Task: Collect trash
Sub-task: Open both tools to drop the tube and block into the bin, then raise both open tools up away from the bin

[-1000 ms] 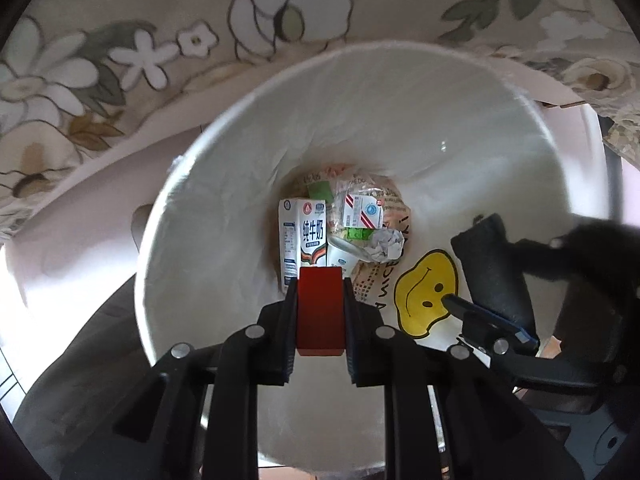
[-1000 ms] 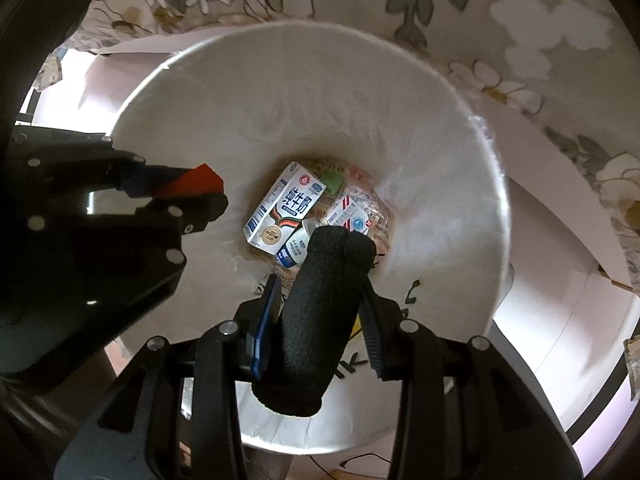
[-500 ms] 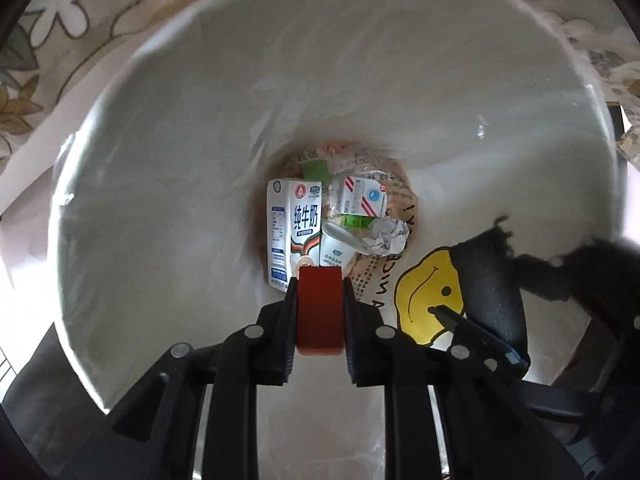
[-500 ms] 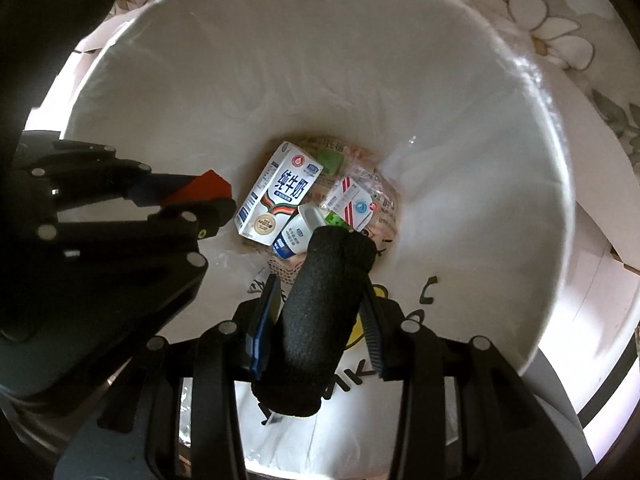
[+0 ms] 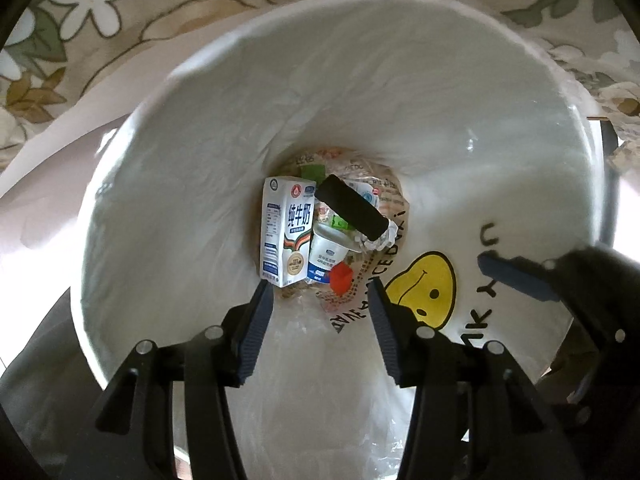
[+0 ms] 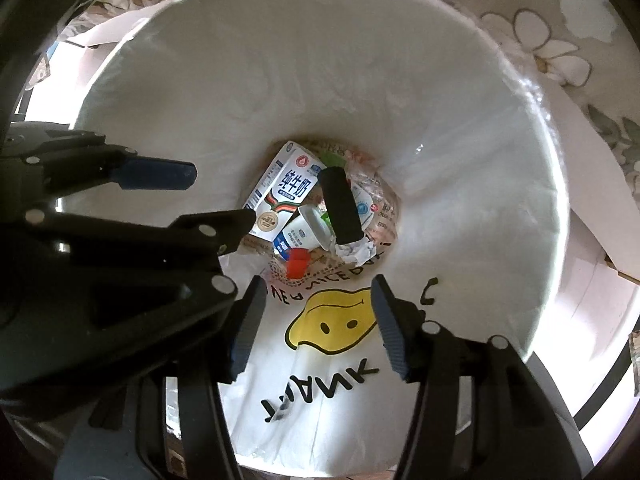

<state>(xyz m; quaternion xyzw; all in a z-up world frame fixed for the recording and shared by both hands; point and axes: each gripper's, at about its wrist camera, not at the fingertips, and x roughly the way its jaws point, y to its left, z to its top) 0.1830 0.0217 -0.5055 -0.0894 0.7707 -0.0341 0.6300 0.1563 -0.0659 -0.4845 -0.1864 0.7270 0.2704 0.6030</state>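
Note:
Both grippers hang over a white bin liner (image 5: 192, 184) with a yellow smiley print (image 5: 424, 292). My left gripper (image 5: 318, 302) has its jaws opening, with nothing between them. Below it, at the bottom of the bag, lie a small red block (image 5: 340, 278), a black foam cylinder (image 5: 350, 208), a milk carton (image 5: 285, 230) and a yogurt cup (image 5: 326, 256). My right gripper (image 6: 316, 300) is also opening and holds nothing. In the right wrist view the black cylinder (image 6: 340, 208) and the red block (image 6: 297, 263) rest among the trash, and the left gripper's fingers (image 6: 160, 176) reach in from the left.
Around the bag's rim (image 6: 552, 184) lies a floral-patterned cloth (image 5: 80, 40) and white paper (image 6: 592, 184). Crumpled paper (image 5: 380, 238) and snack wrappers (image 6: 376, 188) fill the bottom of the bag. The right gripper's blue pad (image 5: 516, 276) shows at the right of the left wrist view.
Both grippers have opened. The red block left the left gripper's jaws and the black cylinder left the right's; both now lie at the bottom of the bag.

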